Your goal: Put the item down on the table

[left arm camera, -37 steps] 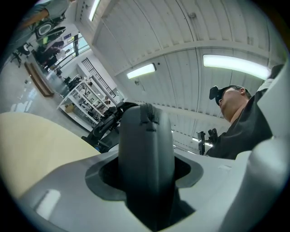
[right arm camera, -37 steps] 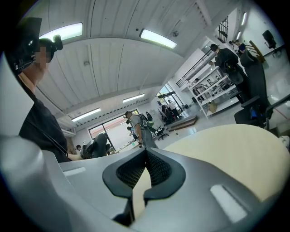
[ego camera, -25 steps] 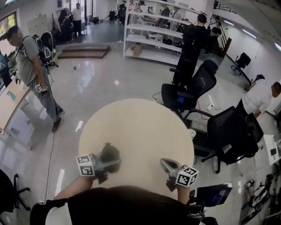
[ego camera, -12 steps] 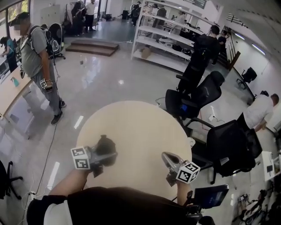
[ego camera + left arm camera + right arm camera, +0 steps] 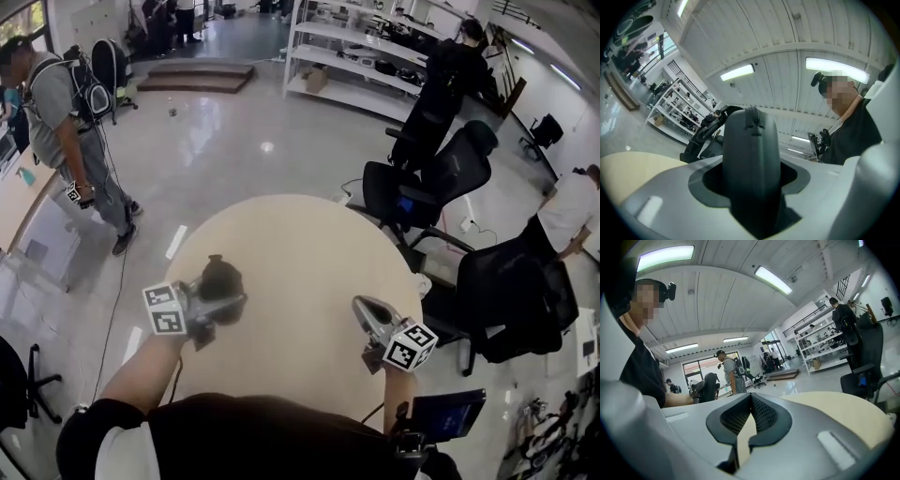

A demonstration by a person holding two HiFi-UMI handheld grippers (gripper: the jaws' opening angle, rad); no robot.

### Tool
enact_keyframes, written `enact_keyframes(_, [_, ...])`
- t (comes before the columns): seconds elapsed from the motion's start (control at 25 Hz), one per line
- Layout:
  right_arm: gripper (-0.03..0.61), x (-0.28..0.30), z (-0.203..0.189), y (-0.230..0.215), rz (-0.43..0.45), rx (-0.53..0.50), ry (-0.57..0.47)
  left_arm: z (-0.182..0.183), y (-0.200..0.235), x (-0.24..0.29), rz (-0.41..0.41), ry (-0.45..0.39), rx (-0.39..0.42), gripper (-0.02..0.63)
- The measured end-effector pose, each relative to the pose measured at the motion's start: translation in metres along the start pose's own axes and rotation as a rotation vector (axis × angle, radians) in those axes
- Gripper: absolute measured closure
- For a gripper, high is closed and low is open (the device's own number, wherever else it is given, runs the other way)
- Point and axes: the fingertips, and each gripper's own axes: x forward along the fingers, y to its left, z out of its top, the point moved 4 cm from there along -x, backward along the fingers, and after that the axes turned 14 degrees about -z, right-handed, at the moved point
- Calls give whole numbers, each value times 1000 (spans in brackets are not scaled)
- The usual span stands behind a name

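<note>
**Case in your left claw, over the table**

The dark grey, rounded zip-up fabric case (image 5: 751, 164) stands on edge between the jaws of your left gripper (image 5: 217, 302), which clamp it from both sides with the zip seam facing back at you. It sits over the left part of the round beige wooden table (image 5: 300, 253); whether it touches the top can't be told. Your right gripper (image 5: 751, 397) hovers over the table's right side, its jaws narrowed to tips touching, with nothing between them.
</note>
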Motion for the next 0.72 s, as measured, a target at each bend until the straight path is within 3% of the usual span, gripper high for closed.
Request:
enact_keyframes(0.52, [565,126,11,-114,-8,-7,-49,29,193,48,17,181,66,348])
enact_keyframes(0.72, [565,171,-14,-139,2,-42,-28,10,263,57,-9,288,71,348])
